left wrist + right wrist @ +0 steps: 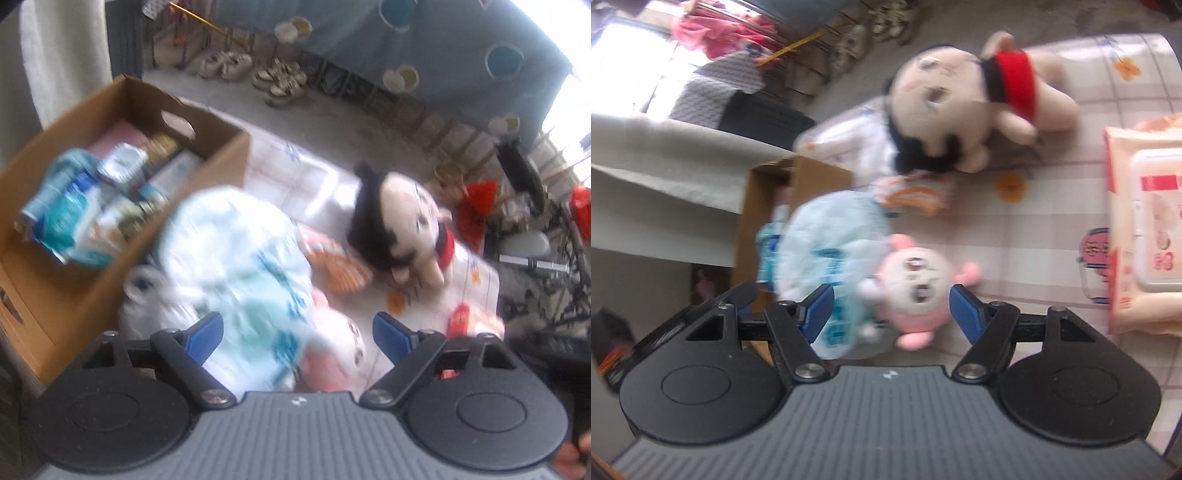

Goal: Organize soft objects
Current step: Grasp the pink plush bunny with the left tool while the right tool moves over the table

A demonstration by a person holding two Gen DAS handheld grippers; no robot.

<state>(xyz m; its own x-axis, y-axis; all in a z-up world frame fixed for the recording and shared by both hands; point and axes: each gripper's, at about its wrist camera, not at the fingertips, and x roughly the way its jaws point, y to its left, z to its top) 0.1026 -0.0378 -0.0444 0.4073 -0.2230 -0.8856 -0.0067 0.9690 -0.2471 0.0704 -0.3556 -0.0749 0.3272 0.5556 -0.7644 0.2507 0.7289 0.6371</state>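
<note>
On the tablecloth lie several soft things. In the left wrist view a pale blue and white plastic pack point(243, 258) sits beside a cardboard box point(221, 147), and a pink plush point(332, 354) lies against the pack. My left gripper point(299, 334) hangs open above them, its pads touching neither. In the right wrist view the pink plush point(916, 291) lies face up between the spread fingers of my right gripper point(892, 314), which is open with both pads clear of it. A black-haired doll point(960, 103) with a red band lies farther off.
The cardboard box holds several packets and bottles point(122, 166). An orange and white striped item point(916, 192) lies between the doll and the pack. A wet-wipes pack point(1145, 236) rests at the right. Shoes point(258, 70) and a rack stand on the floor beyond.
</note>
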